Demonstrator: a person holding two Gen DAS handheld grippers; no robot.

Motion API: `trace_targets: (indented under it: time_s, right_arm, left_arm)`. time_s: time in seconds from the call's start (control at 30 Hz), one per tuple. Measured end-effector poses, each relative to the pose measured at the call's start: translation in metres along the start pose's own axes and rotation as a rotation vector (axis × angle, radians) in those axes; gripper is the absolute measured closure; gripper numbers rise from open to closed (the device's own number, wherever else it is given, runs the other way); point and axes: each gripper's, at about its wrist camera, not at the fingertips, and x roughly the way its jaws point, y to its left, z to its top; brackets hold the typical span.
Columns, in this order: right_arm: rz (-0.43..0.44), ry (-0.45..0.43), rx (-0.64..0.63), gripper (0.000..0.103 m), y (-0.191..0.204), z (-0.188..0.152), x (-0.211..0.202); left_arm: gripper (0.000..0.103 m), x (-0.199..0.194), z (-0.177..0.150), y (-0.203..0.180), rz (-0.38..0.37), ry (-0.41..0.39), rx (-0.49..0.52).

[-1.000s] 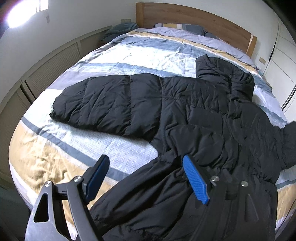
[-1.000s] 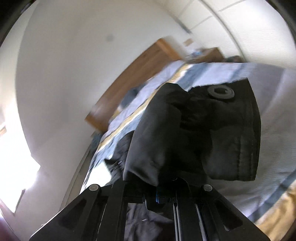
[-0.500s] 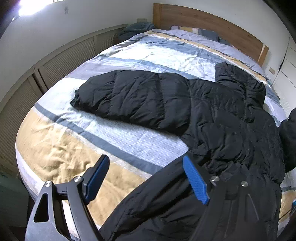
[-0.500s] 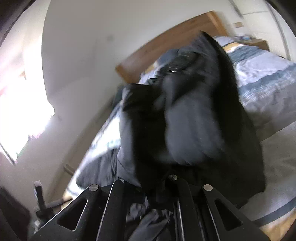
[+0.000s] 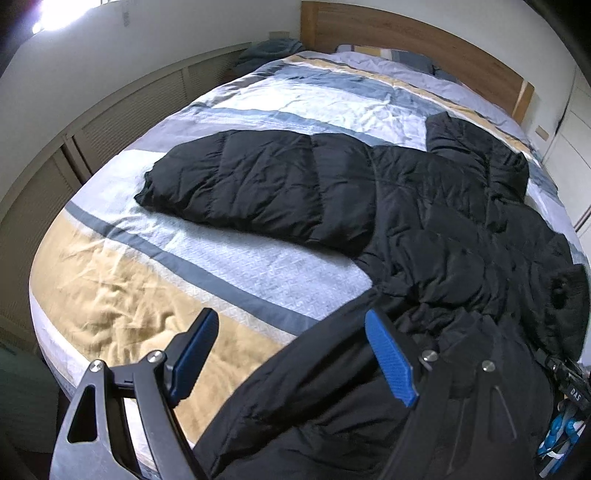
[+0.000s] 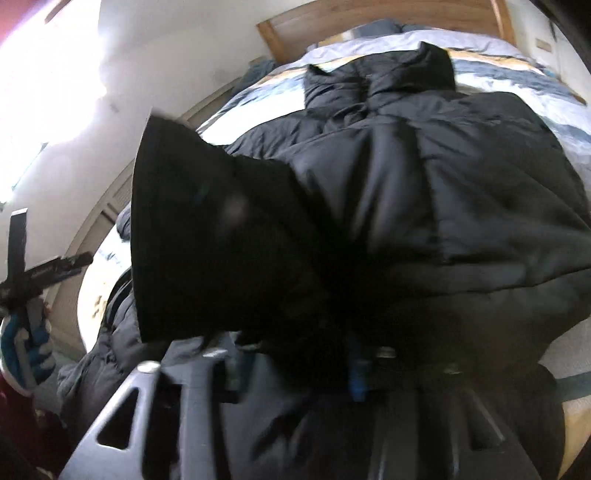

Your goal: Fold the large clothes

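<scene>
A black puffer jacket (image 5: 424, 221) lies spread on the striped bed (image 5: 147, 288), one sleeve (image 5: 258, 184) stretched out to the left. My left gripper (image 5: 288, 321) hovers open over the jacket's lower edge near the foot of the bed, holding nothing. The other sleeve is folded in over the jacket's body (image 6: 480, 184). Its dark cuff (image 6: 221, 240) drapes across my right gripper (image 6: 288, 347), whose jaws are opening with the sleeve fabric still between them. That cuff (image 5: 565, 295) also shows at the right edge of the left wrist view.
A wooden headboard (image 5: 406, 33) and pillows close the far end of the bed. Slatted wall panels (image 5: 110, 122) run along its left side, white cupboards (image 5: 576, 129) along the right. A gloved hand (image 6: 22, 350) holds the left gripper at the bed's foot.
My right gripper swung the sleeve from up in the air down across the jacket's body, and its jaws have parted. The left gripper drifted slightly; the cuff now shows at its right.
</scene>
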Motion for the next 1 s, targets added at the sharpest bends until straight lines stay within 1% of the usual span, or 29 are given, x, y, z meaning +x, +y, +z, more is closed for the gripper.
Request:
trace_targets:
  time_s: [0.03,0.07,0.1,0.17,0.23,0.27,0.33,0.43,0.5,0.53,0.6,0.7,0.8,0.9,1.0]
  right_arm:
    - [0.009,0.005,-0.016,0.044,0.007,0.002,0.0]
    - [0.018,0.011,-0.033,0.042,0.008,0.003,0.002]
    - [0.029,0.014,-0.051,0.042,0.019,0.009,0.003]
    - [0.062,0.011,-0.092,0.042,0.032,0.002,-0.01]
    - [0.096,-0.003,-0.121,0.042,0.037,-0.001,-0.023]
    - [0.104,-0.017,-0.134,0.042,0.043,-0.013,-0.038]
    - [0.096,-0.046,-0.146,0.042,0.042,-0.012,-0.057]
    - [0.048,-0.117,-0.125,0.042,0.016,-0.006,-0.088]
    - [-0.028,-0.161,-0.096,0.042,-0.01,0.005,-0.1]
    - [-0.076,-0.17,-0.07,0.042,-0.027,0.012,-0.103]
    - [-0.129,-0.181,-0.038,0.042,-0.045,0.02,-0.107]
    - [-0.188,-0.178,-0.034,0.042,-0.066,0.041,-0.091]
    - [-0.202,-0.179,-0.018,0.043,-0.079,0.058,-0.075]
    - [-0.207,-0.161,-0.008,0.043,-0.088,0.064,-0.054]
    - [-0.206,-0.135,-0.005,0.043,-0.097,0.062,-0.036]
  left_arm:
    - [0.022,0.0,0.0,-0.007,-0.004,0.003,0.012]
    - [0.022,-0.001,0.0,-0.011,-0.007,0.004,0.02]
    - [0.022,0.0,0.001,-0.018,-0.011,0.007,0.031]
    - [0.022,0.0,0.002,-0.034,-0.028,0.011,0.054]
    - [0.022,0.0,0.004,-0.055,-0.053,0.014,0.085]
    - [0.022,0.0,0.006,-0.064,-0.063,0.015,0.1]
    - [0.022,0.0,0.008,-0.093,-0.094,0.015,0.141]
    - [0.022,0.003,0.013,-0.134,-0.145,0.018,0.196]
    - [0.022,0.007,0.017,-0.171,-0.175,0.014,0.24]
    - [0.022,0.008,0.018,-0.184,-0.184,0.011,0.256]
    - [0.022,0.014,0.022,-0.222,-0.218,0.011,0.296]
    - [0.022,0.025,0.03,-0.263,-0.268,0.025,0.312]
    - [0.022,0.037,0.035,-0.291,-0.283,0.021,0.325]
    - [0.022,0.056,0.033,-0.307,-0.287,0.046,0.336]
    - [0.021,0.077,0.02,-0.31,-0.248,0.078,0.352]
